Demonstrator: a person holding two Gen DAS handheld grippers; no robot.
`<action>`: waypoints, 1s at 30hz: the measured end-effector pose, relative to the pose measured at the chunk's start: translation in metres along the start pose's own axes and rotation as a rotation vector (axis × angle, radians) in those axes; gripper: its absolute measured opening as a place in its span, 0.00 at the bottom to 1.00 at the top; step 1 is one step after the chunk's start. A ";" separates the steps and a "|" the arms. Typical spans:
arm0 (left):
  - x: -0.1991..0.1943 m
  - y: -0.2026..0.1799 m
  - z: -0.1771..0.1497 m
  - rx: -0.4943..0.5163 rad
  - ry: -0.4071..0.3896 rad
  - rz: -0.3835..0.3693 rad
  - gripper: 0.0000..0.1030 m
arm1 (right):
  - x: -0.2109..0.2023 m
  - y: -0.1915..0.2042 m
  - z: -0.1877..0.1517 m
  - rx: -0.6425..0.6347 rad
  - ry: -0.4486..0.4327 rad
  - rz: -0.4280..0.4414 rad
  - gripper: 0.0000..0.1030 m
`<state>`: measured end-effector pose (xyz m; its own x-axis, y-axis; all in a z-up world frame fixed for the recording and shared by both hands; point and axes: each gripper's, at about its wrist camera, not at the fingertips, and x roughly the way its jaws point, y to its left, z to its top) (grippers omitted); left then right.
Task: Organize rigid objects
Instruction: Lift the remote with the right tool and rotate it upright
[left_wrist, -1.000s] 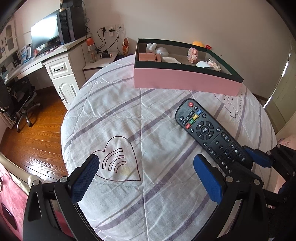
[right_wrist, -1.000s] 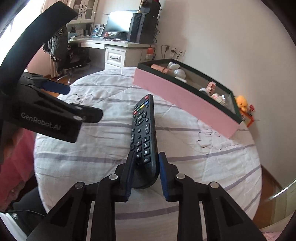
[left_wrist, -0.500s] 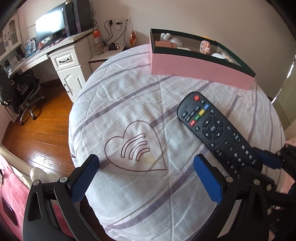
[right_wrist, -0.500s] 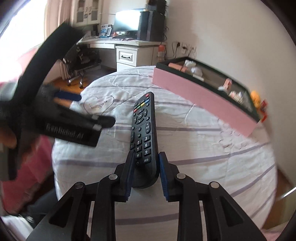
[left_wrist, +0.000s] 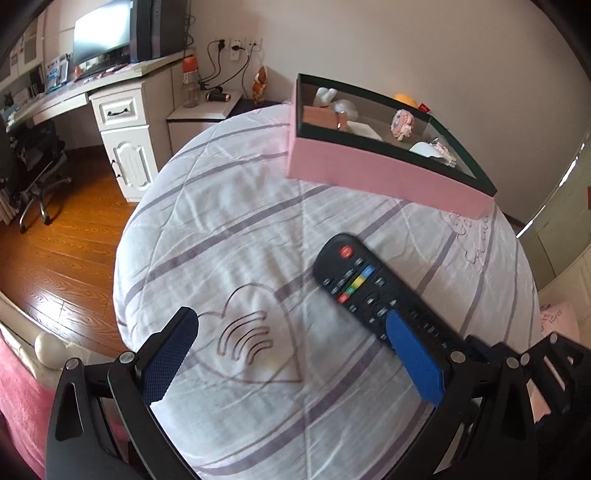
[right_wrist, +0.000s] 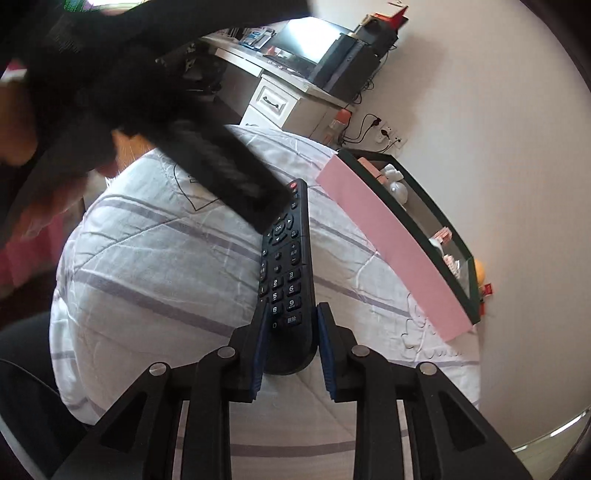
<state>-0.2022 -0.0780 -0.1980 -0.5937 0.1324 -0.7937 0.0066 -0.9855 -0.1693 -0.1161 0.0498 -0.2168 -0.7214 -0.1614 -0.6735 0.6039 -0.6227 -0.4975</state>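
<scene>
The right hand-held gripper (right_wrist: 290, 330) is clamped on the tail end of a long black plastic remote control (right_wrist: 286, 273), carried button-side up above the white, purple-striped bed quilt (right_wrist: 155, 258), apparently for stowing. The left hand-held gripper (left_wrist: 291, 347) hangs alongside, blue pads apart and empty. Beyond, a pink cardboard box with a dark green rim (left_wrist: 376, 170) sits on the quilt near the wall, already holding small trinkets.

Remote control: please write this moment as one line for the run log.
right gripper: shut on remote | left gripper: open, holds nothing | box: on bed, remote outside it
</scene>
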 end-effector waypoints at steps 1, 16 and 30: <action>0.001 -0.003 0.003 -0.002 0.003 -0.012 1.00 | 0.000 -0.001 -0.001 0.000 -0.001 0.000 0.25; -0.004 -0.013 0.007 0.011 0.023 0.031 1.00 | 0.006 -0.008 -0.007 0.094 -0.016 0.121 0.26; -0.003 -0.010 0.001 0.010 0.032 0.047 1.00 | 0.036 -0.024 0.015 0.262 0.023 0.213 0.21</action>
<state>-0.2008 -0.0689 -0.1932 -0.5673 0.0888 -0.8187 0.0261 -0.9917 -0.1257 -0.1620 0.0480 -0.2212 -0.5786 -0.2939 -0.7608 0.6303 -0.7531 -0.1884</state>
